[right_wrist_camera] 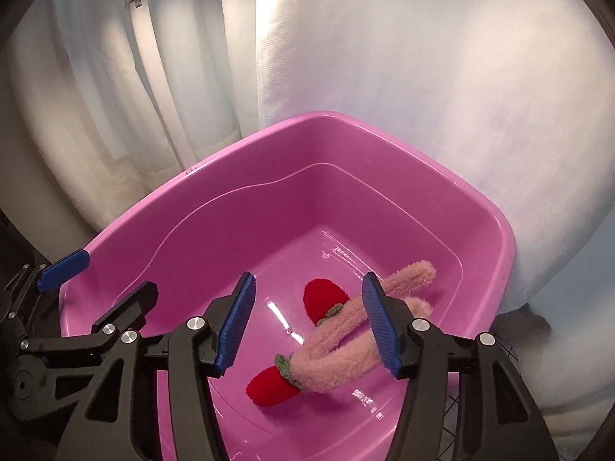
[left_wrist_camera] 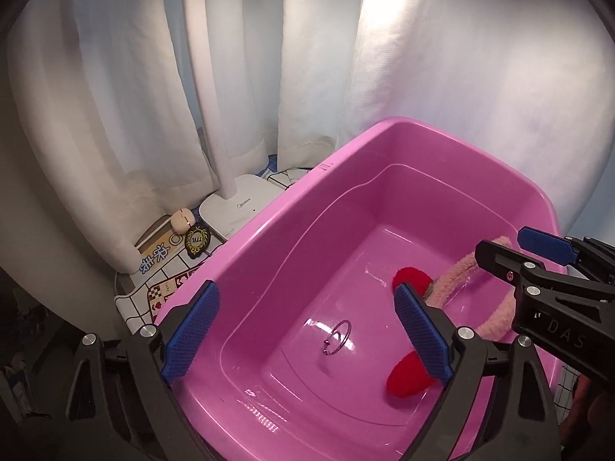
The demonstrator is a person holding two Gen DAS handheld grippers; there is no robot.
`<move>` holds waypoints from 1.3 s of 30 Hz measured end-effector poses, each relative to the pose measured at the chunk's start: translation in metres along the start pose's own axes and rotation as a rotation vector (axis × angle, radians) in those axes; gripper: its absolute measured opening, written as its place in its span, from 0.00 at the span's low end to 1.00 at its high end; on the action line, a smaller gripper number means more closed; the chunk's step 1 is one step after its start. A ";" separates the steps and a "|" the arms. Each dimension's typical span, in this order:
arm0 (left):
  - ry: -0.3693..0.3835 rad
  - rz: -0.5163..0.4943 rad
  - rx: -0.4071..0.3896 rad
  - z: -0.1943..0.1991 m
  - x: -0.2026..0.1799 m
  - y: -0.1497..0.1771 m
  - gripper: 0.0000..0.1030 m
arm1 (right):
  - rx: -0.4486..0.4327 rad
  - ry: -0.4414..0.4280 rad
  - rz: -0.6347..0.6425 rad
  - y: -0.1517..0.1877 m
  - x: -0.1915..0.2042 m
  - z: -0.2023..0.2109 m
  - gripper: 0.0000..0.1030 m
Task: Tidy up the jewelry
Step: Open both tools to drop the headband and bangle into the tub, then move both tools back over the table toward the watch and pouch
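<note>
A pink plastic tub point(left_wrist_camera: 269, 230) holds a thin metal ring point(left_wrist_camera: 338, 337) on its floor and a fuzzy pink headband point(right_wrist_camera: 338, 349) with two red strawberry ends point(right_wrist_camera: 323, 299). My left gripper point(left_wrist_camera: 307, 336) is open and empty above the tub's near side, with the ring between its fingers in view. My right gripper point(right_wrist_camera: 307, 324) is open and empty above the headband. The headband also shows in the left wrist view point(left_wrist_camera: 496, 315), partly behind the right gripper point(left_wrist_camera: 511, 253).
A white desk lamp base point(left_wrist_camera: 242, 203) stands left of the tub, with a small beige case point(left_wrist_camera: 180, 221) and a black badge point(left_wrist_camera: 196, 240) on a patterned mat point(left_wrist_camera: 161, 288). White curtains point(right_wrist_camera: 384, 77) hang close behind the tub.
</note>
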State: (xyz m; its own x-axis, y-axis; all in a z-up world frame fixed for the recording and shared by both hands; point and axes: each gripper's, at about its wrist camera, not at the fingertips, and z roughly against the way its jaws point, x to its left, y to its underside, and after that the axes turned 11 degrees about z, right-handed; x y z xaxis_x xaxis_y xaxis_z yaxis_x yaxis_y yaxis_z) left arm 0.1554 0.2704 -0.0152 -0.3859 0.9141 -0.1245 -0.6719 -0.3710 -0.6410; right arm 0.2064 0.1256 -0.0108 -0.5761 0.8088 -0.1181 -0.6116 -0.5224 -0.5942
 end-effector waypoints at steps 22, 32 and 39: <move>-0.006 -0.007 -0.004 0.025 -0.002 0.012 0.88 | -0.034 0.031 -0.076 0.021 -0.006 0.020 0.54; 0.027 -0.030 0.010 0.045 -0.013 0.026 0.88 | -0.084 0.055 -0.156 0.052 -0.021 0.054 0.54; 0.113 -0.105 -0.015 0.076 -0.049 0.038 0.91 | -0.096 0.092 -0.249 0.100 -0.041 0.092 0.54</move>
State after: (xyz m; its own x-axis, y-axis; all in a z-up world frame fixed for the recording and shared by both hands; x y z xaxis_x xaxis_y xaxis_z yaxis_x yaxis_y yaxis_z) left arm 0.1005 0.1986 0.0244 -0.2396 0.9607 -0.1404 -0.6952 -0.2707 -0.6659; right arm 0.1189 0.0153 0.0076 -0.3598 0.9326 -0.0279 -0.6717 -0.2797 -0.6860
